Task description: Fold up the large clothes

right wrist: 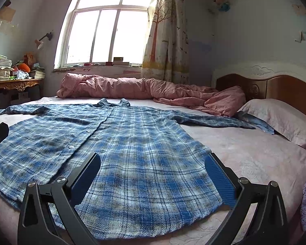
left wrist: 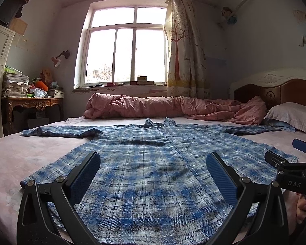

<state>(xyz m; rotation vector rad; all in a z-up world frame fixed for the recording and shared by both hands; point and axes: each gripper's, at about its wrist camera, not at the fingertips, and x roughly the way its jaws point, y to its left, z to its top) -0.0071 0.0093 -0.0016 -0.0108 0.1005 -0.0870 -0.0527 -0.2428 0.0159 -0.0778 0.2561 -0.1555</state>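
Shirt first: it lies flat on the bed, buttons up, with its bottom edge right under both sets of jaws and its collar far ahead of them. My left gripper is wide open and holds nothing. My right gripper is wide open too, also with nothing in it. Both hang just above the shirt's bottom part.

What could go wrong? I think I could pinch the pink sheet along with the shirt, because the cloth is thin and lies tight on it. Then the sheet would lift too. If one hand grabs further in than the other, the fold would come out crooked. The sleeve out past my right jaws reaches the pillow, so it might drag or catch there.

The bed is soft and pink. A bunched pink quilt lies well ahead of the jaws, under a bright window with a curtain.
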